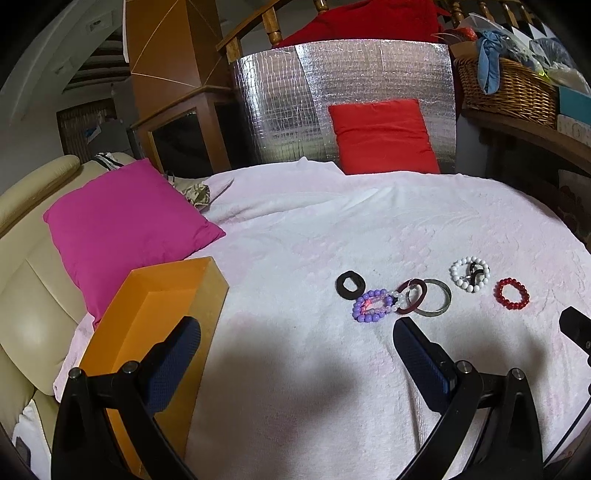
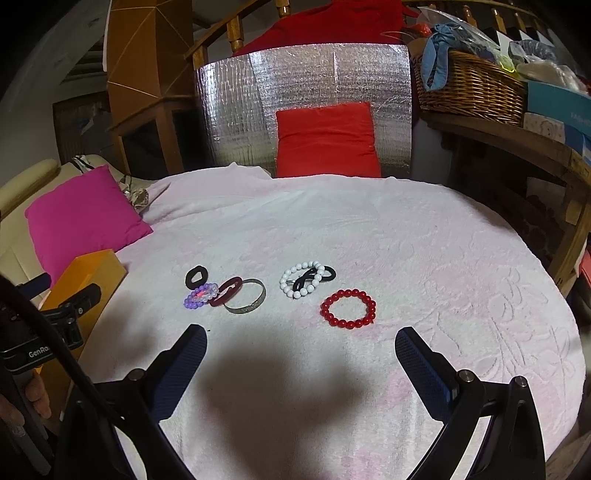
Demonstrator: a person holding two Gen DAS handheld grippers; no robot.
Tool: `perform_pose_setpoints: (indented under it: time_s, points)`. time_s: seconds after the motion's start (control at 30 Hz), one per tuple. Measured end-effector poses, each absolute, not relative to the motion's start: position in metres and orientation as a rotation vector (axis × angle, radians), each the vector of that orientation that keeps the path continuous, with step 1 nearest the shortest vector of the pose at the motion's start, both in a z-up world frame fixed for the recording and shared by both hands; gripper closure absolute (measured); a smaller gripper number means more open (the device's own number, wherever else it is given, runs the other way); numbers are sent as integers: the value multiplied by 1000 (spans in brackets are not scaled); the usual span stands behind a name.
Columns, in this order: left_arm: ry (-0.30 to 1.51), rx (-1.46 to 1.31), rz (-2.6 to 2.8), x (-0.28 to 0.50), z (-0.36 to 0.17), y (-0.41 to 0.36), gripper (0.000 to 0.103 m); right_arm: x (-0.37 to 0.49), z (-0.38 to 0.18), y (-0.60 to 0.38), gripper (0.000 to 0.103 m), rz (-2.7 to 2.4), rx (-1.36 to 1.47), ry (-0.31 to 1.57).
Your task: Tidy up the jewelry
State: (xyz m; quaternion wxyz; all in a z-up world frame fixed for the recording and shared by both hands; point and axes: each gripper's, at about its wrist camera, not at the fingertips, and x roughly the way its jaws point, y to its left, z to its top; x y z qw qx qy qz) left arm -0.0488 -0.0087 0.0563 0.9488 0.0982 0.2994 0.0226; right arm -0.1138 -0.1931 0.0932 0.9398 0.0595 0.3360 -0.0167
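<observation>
A lived-in home room. A cream sofa [image 1: 33, 280] with a pink cushion [image 1: 125, 221] sits beside wooden stair railing [image 1: 255, 26]. A cluttered wicker basket [image 2: 469, 88] rests on a shelf.

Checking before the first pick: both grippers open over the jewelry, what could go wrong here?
1. The purple bead bracelet, dark red bangle and metal bangle overlap; grabbing one may drag the others.
2. A black hair tie lies across the white bead bracelet; they may lift together.
3. The soft towel may bunch under the fingers.
</observation>
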Motion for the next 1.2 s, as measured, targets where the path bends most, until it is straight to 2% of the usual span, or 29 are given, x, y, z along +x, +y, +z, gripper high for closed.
perform_pose_setpoints:
  time_s: [0.6,0.83,0.9,1.07,1.2]
  points:
    - [612,199,44,-46,51,-6,0,-108,94,-198,0,-47,137,687]
    - [662,174,-54,-22,34,-6,0,-84,96,-223,1,-64,175,664]
    - [677,157,-84,-11,28,-5,0,-70,92,-236,7,-61,222,678]
    - [679,131,-134,11,17,-9,0,-29,72,-257,36,-63,343,757]
    - [725,160,-190,25,4,-20,0,6,53,-254,46,-17,408,816]
